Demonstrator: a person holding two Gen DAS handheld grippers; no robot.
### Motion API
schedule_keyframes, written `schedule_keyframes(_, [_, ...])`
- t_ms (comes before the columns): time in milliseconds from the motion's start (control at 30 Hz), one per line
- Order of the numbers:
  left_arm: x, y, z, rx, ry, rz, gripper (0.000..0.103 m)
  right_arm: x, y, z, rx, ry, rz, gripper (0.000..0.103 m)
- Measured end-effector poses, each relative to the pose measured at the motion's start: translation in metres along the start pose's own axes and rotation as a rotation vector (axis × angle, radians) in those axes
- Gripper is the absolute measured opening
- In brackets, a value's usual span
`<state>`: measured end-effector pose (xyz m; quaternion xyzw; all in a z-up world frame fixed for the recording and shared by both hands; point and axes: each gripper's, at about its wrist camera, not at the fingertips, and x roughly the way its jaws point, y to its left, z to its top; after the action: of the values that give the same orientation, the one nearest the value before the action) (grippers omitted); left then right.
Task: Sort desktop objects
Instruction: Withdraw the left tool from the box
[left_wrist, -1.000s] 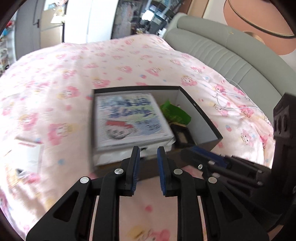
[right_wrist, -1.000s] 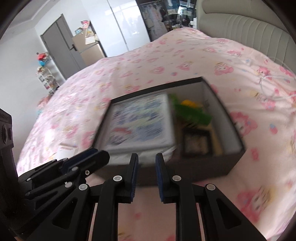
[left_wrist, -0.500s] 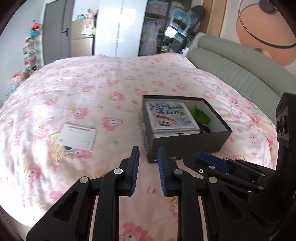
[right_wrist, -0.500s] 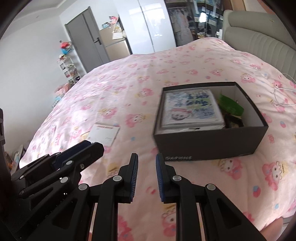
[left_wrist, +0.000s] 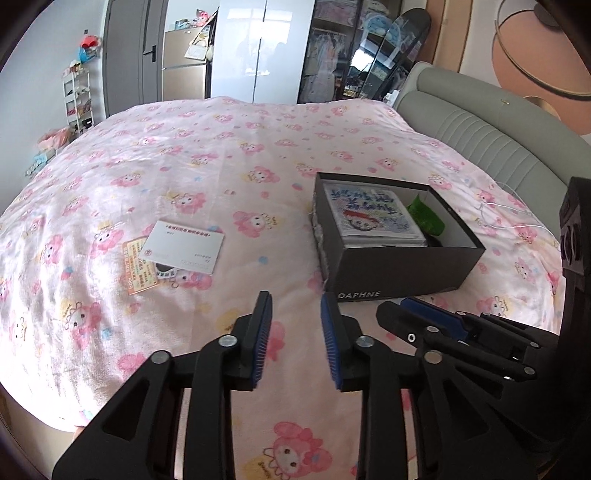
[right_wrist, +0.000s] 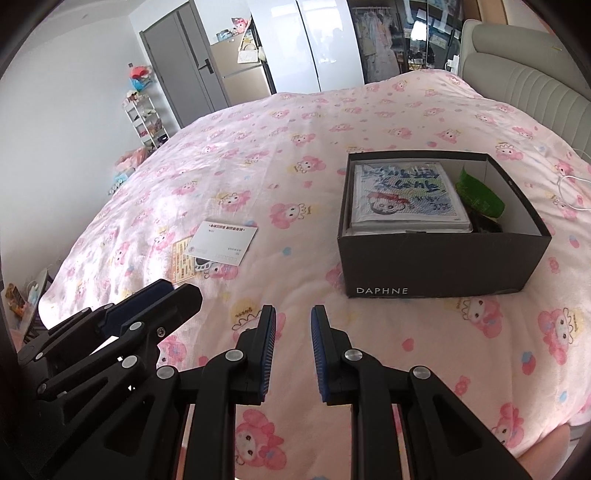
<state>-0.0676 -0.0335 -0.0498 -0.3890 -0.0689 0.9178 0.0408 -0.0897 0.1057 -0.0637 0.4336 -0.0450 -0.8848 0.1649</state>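
**Flat cards lying beside the box**

I see a thin white paper card (left_wrist: 183, 246) overlapping an orange leaflet (left_wrist: 138, 266) on the soft pink bed (left_wrist: 229, 155), left of the black cardboard box (left_wrist: 399, 271). Light, floppy, I judge: pinch an edge. My left hand-held gripper (left_wrist: 295, 339) and right hand-held gripper (right_wrist: 293, 345) hover spread, empty.

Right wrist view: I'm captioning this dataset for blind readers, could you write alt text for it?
An open black cardboard shoebox sits on a pink cartoon-print bedspread, holding a blue-and-white illustrated book beside a green packet. To its left lies a white paper card overlapping an orange leaflet. Both empty black grippers, right and left, hover open in front.
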Motion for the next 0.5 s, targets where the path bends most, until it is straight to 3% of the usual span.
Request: schedule_keyframes(500, [0.015,0.059,0.018,-0.083,-0.003,0.044,0.031,0.039,0.045,0.03,-0.094,0.041,0.016,0.017])
